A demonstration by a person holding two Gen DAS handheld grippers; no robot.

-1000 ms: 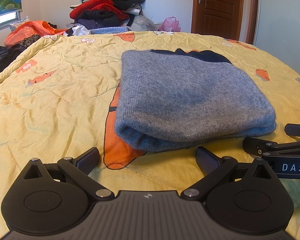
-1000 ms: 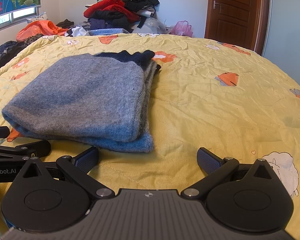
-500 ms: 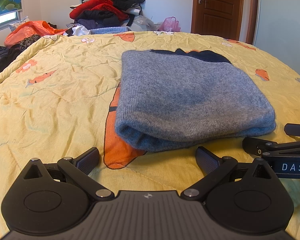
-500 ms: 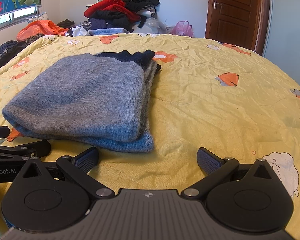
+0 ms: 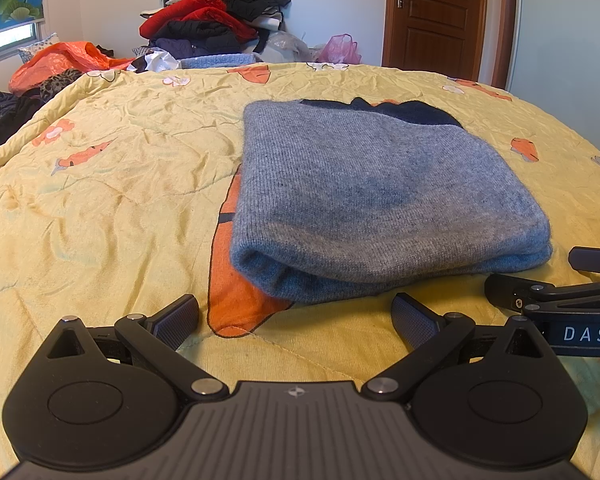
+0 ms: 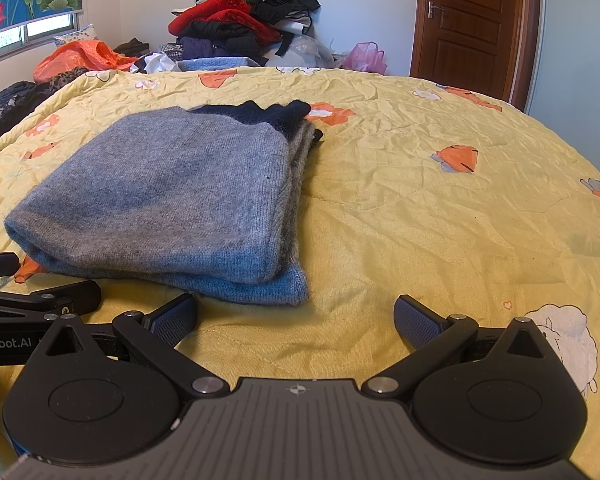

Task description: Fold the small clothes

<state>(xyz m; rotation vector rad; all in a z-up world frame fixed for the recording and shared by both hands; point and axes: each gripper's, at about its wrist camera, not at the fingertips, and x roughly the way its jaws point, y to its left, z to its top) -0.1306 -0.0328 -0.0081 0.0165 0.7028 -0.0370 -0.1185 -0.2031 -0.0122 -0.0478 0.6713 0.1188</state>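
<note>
Left wrist: yellow quilt (image 5: 112, 184), clothes pile (image 5: 212, 20), wooden door (image 5: 434, 16)

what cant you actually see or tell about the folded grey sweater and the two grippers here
- Folded grey sweater: its underside and inner layers are hidden by the top fold in both views, so the garment type is a guess.
- Its dark blue part: mostly covered by the grey layer.
- Right hand-held gripper: in the left wrist view, cut off by the right edge.
- Left hand-held gripper: in the right wrist view, cut off by the left edge.

Folded grey sweater (image 6: 168, 196), right tongs (image 6: 296, 322) gaping
</note>
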